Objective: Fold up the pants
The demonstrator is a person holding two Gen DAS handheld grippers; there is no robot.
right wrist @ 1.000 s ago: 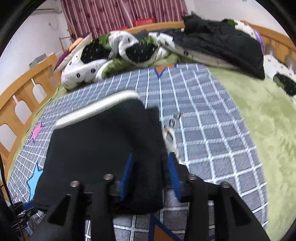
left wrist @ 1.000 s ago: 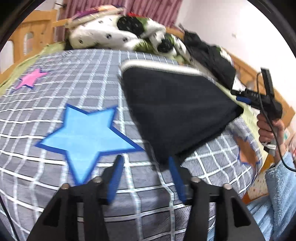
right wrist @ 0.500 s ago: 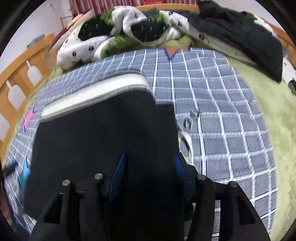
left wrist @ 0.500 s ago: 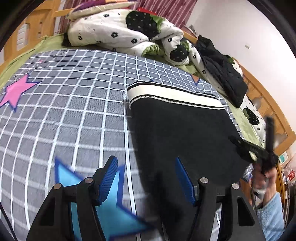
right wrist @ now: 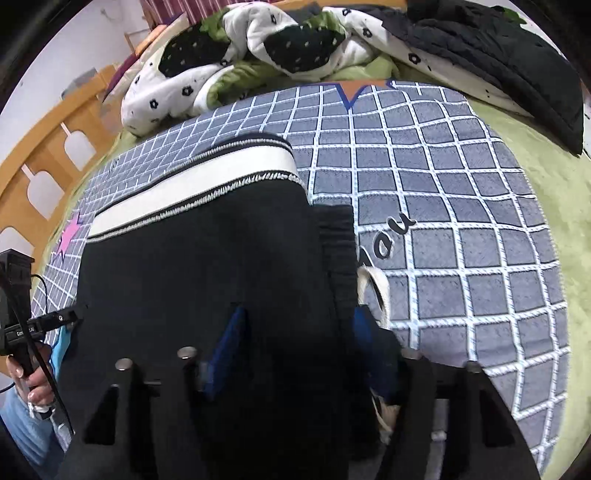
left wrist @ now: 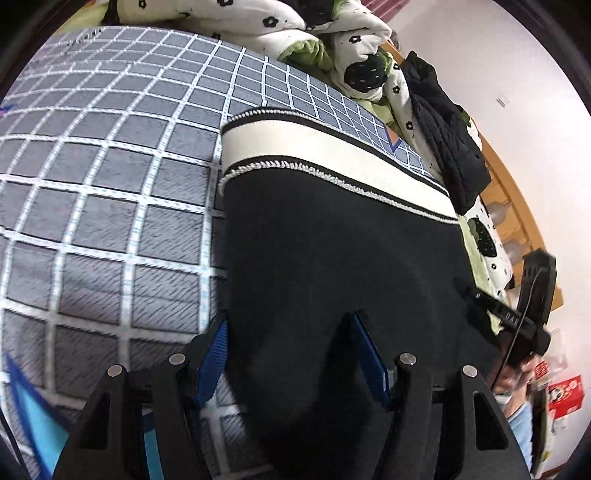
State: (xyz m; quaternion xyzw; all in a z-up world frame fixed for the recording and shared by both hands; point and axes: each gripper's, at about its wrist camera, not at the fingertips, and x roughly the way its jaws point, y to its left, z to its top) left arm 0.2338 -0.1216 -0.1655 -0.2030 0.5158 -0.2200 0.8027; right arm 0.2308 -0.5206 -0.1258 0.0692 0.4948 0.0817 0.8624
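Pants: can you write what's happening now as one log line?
step: folding | pants: on bed | left gripper: open over pants | right gripper: open over pants

We see both wrist views low and close over the pants (left wrist: 332,258) (right wrist: 207,277), facing the bed's piled bedding (left wrist: 321,33) (right wrist: 240,55); they share the waistband.

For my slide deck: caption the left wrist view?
Left gripper open over folded black pants on a grid-pattern blanket.

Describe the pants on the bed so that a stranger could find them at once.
On the grey checked blanket that covers the bed, the pants lie folded as a flat black block, in front of the heaped flowered quilt. Their wide white waistband sets them apart from the black jacket, which lies crumpled by the bed's edge.
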